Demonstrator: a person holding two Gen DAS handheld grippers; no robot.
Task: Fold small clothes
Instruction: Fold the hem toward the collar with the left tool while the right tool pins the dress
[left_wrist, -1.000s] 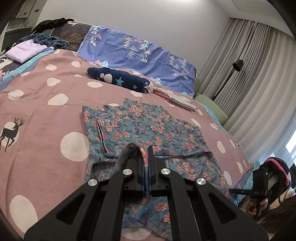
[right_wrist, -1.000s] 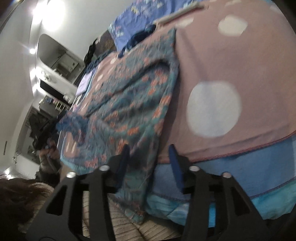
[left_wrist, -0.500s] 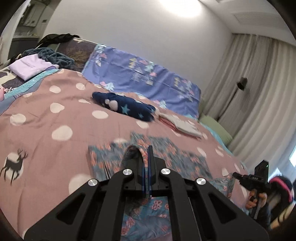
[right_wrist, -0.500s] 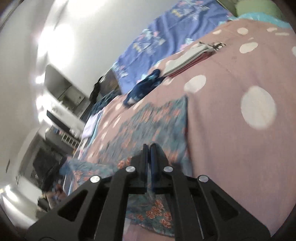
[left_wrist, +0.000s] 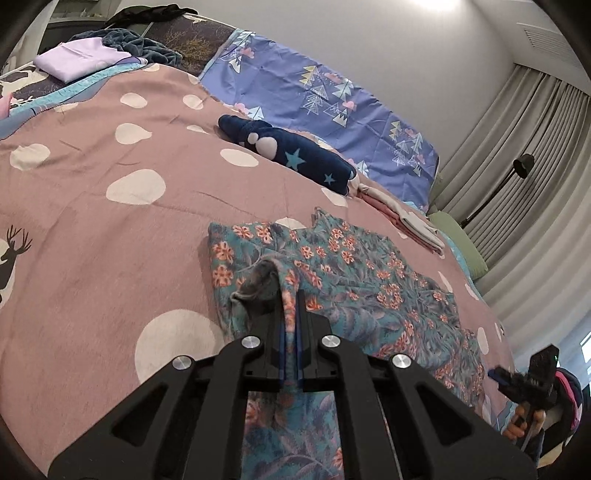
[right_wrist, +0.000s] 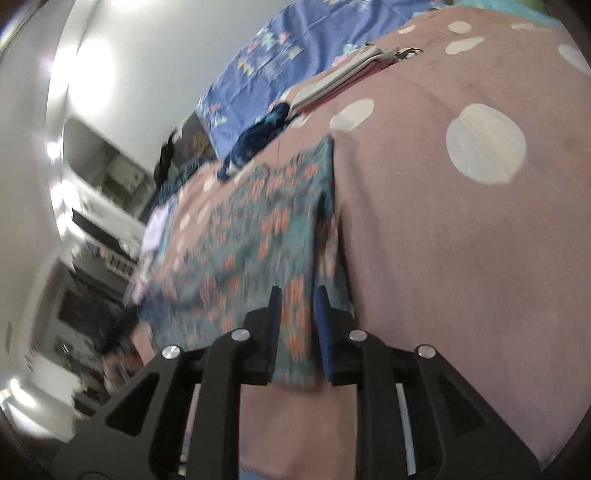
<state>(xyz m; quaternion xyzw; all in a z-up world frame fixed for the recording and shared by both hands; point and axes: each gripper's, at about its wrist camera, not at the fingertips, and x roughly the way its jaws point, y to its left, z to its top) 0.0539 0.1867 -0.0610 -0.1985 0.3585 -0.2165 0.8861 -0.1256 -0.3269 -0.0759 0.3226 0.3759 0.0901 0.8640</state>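
One floral garment (left_wrist: 369, 273) pinched by left hand-held gripper (left_wrist: 290, 295), three folded piles behind

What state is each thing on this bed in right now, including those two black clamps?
Left gripper: shut on floral garment.
Right gripper: jaws opening, floral cloth between them.
Floral garment: partly folded, rumpled, one edge lifted.
Navy star garment: folded.
Pink-and-white clothes: folded, stacked.

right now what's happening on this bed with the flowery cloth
A person is folding a small floral garment on the pink spotted blanket, with a hand-held gripper in each hand. The left gripper is shut on a bunched edge of the fabric. The right gripper has the opposite edge between its fingers, and they are opening. Other folded clothes lie nearer the pillows.
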